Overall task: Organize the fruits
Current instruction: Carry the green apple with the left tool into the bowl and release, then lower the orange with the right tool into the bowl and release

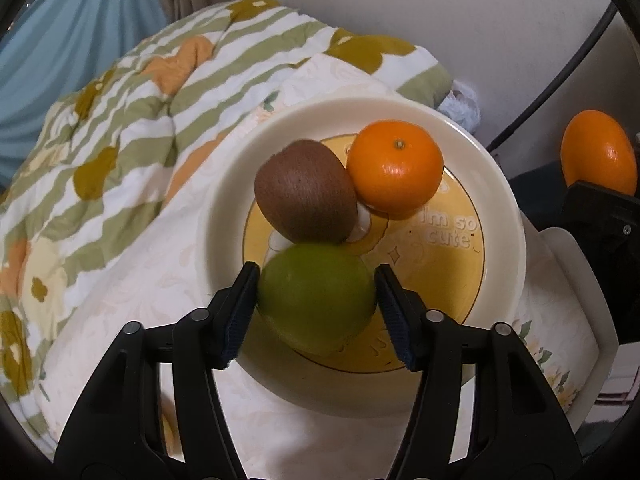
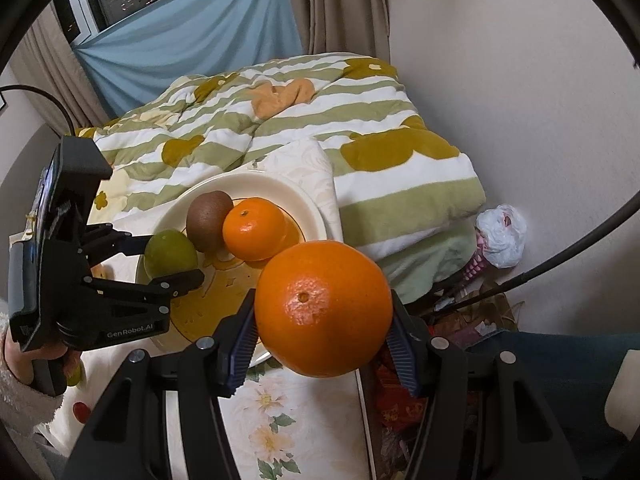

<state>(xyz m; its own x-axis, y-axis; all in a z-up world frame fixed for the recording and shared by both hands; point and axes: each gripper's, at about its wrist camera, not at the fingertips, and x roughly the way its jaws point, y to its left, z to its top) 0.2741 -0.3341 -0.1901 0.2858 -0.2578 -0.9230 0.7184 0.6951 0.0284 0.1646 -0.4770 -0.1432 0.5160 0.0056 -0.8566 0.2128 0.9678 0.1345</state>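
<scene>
Left wrist: left gripper [image 1: 316,308] clasps a green fruit [image 1: 316,300] over the cream plate [image 1: 224,216]; kiwi [image 1: 306,192] touches mandarin [image 1: 395,170] | Right wrist: right gripper [image 2: 322,334] grips a large orange [image 2: 323,307] near the plate's rim; striped quilt [image 2: 280,128] behind

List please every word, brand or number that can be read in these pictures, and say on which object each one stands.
"I'm so cute": white letters on the yellow centre of the cream plate.
"GenRobot.AI": on the black body of the left gripper, seen from the right wrist view.
Faint marks on the plate's near yellow edge, beside the green fruit: too blurred to read.
No numbers can be read.
</scene>
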